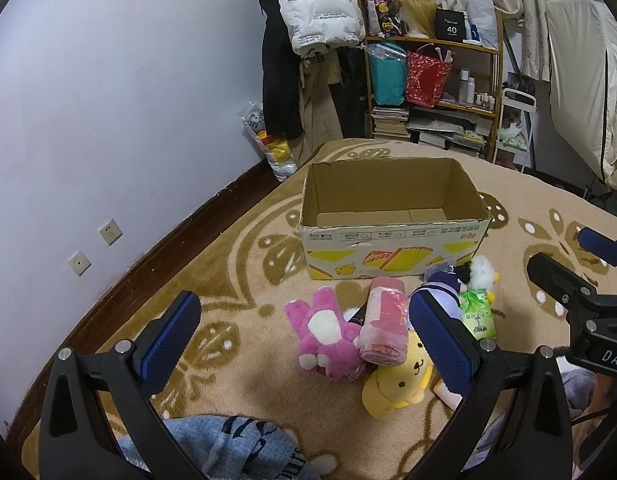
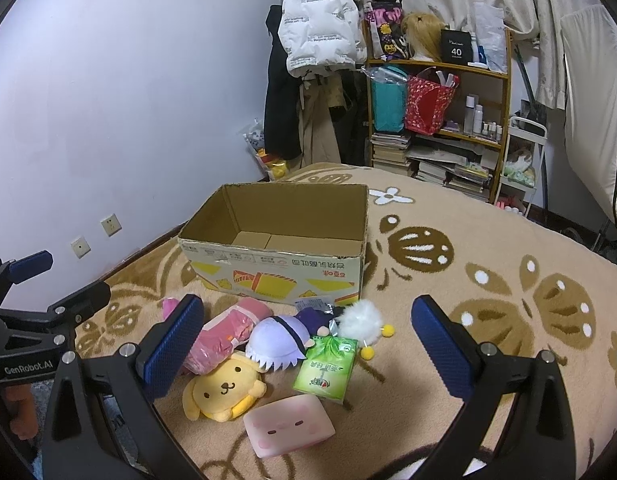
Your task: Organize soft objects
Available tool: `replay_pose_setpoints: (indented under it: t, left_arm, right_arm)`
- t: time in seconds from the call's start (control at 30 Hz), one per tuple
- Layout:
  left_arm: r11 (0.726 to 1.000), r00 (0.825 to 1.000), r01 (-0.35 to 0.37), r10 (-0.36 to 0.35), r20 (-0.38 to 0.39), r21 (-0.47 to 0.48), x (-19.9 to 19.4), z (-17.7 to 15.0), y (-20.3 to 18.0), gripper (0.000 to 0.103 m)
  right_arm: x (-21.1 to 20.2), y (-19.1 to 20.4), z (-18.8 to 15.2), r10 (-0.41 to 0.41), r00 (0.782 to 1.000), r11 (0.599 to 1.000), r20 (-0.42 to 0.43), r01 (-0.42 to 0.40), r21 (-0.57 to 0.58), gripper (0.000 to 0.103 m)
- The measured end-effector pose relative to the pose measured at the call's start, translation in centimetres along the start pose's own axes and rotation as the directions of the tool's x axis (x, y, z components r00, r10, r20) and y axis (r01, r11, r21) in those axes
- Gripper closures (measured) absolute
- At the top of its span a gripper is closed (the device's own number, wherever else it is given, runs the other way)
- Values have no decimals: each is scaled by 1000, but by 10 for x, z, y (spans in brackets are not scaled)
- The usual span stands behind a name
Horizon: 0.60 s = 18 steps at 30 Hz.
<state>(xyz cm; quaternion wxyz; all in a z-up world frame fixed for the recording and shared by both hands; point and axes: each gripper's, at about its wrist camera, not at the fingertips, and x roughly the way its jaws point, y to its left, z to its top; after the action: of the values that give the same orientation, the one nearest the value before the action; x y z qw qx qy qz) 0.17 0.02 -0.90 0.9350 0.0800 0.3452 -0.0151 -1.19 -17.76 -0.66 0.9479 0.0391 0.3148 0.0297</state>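
My left tool [image 1: 304, 344] and right tool [image 2: 308, 348] both gape wide, gripping nothing, above the toy pile on the patterned blanket [image 2: 508, 300]: yellow dog plush [image 2: 224, 388], pink bear plush [image 1: 328, 336], pink roll [image 1: 384, 320], green tissue pack [image 2: 328, 368]. Empty cardboard box [image 1: 388, 240] sits just behind.

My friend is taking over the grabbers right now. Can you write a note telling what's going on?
Left gripper: jaws open, holding nothing.
Right gripper: jaws open, holding nothing.
The cardboard box sits on the blanket with nothing in it.
In front of it lie the pink bunny, pink roll, yellow dog, purple doll, white fluffy toy, green tissue pack and pink squishy block.
Done: nothing yet. Left: put all of them in the box.
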Motion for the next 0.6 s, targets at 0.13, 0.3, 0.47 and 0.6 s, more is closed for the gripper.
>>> replay_pose_setpoints:
  t: [0.13,0.3,0.47,0.6]
  left_arm:
    - [1000,1000,18,-18,-16,-6,1,2,1,0]
    - [1000,999,22,-23,-23,-8,5,9,3,0]
    - [1000,999,7,-7,-43,3,20,17,2,0]
    - [1000,998,-1,2,-62,16,31,20,1,0]
  right_arm:
    - [2,0,-2,5,1000,1000,-7,-5,13,0]
    - [9,-4,-5,11,1000,999,-26,-10,38,0]
    - [24,-7,0,18,998,999,-54,-15,52,0]
    - [34,-7,2,21,997,999,-69,-18,47,0]
